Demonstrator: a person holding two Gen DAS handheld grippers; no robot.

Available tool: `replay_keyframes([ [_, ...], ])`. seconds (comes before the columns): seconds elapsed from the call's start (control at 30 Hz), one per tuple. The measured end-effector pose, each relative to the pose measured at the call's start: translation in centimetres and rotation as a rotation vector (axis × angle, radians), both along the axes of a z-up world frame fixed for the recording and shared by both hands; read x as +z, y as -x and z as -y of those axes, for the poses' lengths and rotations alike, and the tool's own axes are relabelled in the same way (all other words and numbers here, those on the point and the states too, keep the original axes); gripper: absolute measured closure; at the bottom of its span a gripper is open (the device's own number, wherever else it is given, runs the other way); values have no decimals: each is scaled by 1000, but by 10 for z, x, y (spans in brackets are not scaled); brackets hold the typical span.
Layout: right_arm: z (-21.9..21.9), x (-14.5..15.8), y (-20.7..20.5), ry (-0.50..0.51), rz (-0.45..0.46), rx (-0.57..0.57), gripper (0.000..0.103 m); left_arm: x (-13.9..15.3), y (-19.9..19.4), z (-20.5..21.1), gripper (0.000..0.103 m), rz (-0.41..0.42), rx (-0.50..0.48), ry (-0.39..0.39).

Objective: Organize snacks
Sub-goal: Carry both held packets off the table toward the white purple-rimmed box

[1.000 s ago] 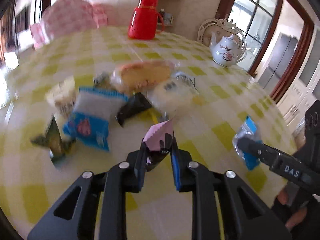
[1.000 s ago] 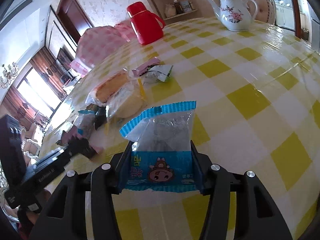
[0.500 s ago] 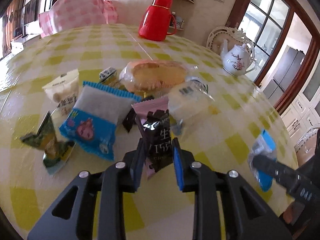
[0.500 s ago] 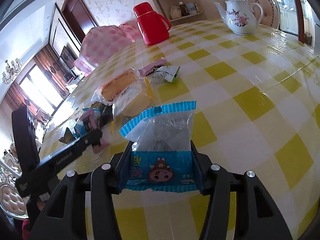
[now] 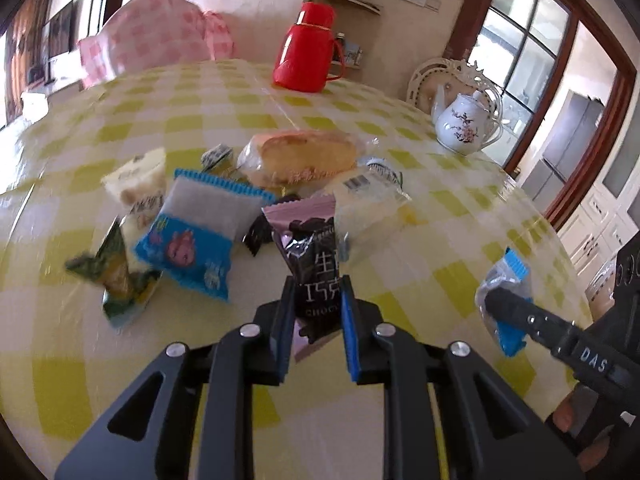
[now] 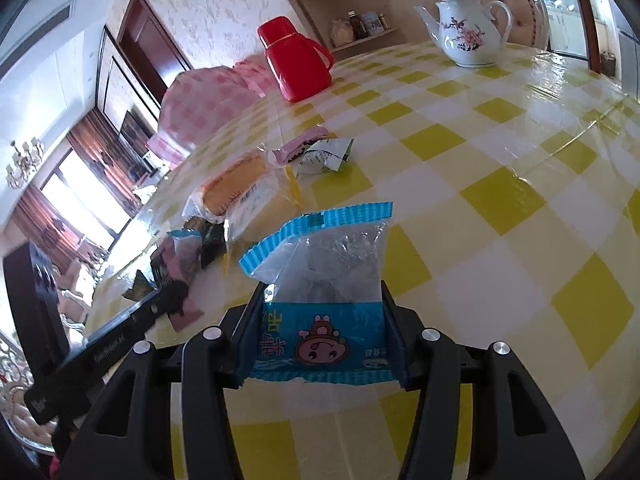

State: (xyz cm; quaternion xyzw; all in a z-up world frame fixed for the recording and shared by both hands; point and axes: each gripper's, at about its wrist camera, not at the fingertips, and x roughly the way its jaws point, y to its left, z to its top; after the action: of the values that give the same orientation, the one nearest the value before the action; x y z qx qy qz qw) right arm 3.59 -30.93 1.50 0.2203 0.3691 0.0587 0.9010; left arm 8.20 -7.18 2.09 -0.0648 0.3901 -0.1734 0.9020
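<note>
My left gripper [image 5: 316, 284] has its jaws closing on a pink and black chocolate packet [image 5: 310, 240], which stands up between the blue pads just in front of the snack pile. The pile on the yellow checked table [image 5: 160, 120] holds a blue packet [image 5: 196, 236], a wrapped bread loaf [image 5: 300, 156], a pale cake packet [image 5: 368, 204], a cream packet [image 5: 138, 184] and a green packet [image 5: 116, 276]. My right gripper [image 6: 322, 292] is shut on a blue and clear snack packet [image 6: 320, 264], held above the table to the right of the pile.
A red flask [image 5: 306, 48] stands at the far side of the table and a white flowered teapot [image 5: 464, 126] at the far right. A pink checked chair cover [image 5: 148, 36] rises behind the table. A small green-white packet [image 6: 326, 154] lies beyond the bread.
The chocolate packet, tilted with its pink corner up a second ago, now stands upright and longer between the left jaws. The right gripper has kept still with its blue packet.
</note>
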Motion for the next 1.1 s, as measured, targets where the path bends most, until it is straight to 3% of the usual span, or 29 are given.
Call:
replay_keyframes([
  [0.23,-17,5,19,-20,28,40,52,7,32,-19,82,30,63,59],
  [0.53,-43,13,51,-7,67,87,52,16,71,-43,82,73,140,81],
  [0.9,-58,5,82,-68,53,99,51,25,131,-70,82,142,198,39],
  [1.1,-69,8,98,-101,58,119,51,27,160,-90,82,130,204,1],
])
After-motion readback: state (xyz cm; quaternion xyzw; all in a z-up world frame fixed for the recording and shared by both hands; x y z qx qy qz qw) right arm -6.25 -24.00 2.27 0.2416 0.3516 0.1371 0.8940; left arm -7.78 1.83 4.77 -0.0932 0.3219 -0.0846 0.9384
